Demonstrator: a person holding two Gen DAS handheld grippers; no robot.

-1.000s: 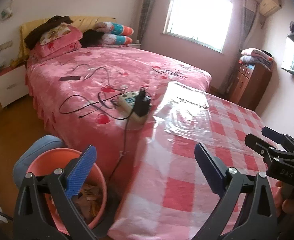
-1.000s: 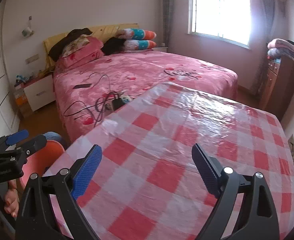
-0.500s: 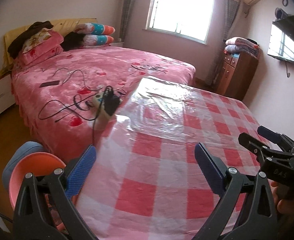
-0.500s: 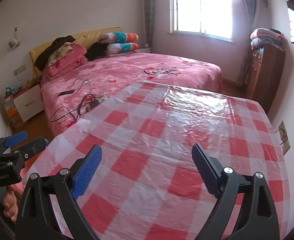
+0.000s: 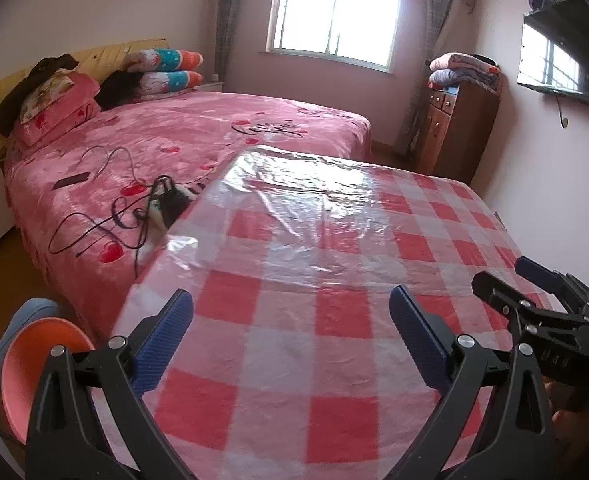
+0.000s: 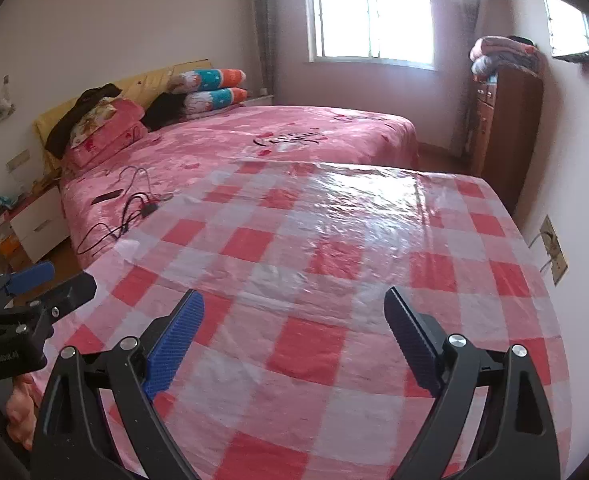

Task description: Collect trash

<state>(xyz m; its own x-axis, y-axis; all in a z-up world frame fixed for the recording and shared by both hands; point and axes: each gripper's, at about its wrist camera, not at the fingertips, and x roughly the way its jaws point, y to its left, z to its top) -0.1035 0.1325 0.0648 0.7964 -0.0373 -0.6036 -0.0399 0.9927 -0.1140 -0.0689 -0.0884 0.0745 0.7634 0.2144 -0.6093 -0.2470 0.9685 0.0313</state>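
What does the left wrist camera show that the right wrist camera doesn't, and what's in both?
Only the left wrist view shows the orange trash bin by the table's corner and the wall-mounted TV. Only the right wrist view shows the white nightstand and the wall socket. Both show the checkered table, the pink bed, the window, and both open grippers: left gripper, right gripper.

Red-and-white checked tablecloth (image 5: 334, 280) — pink bedspread (image 5: 198, 136) with red hearts — orange bin (image 5: 26, 368).
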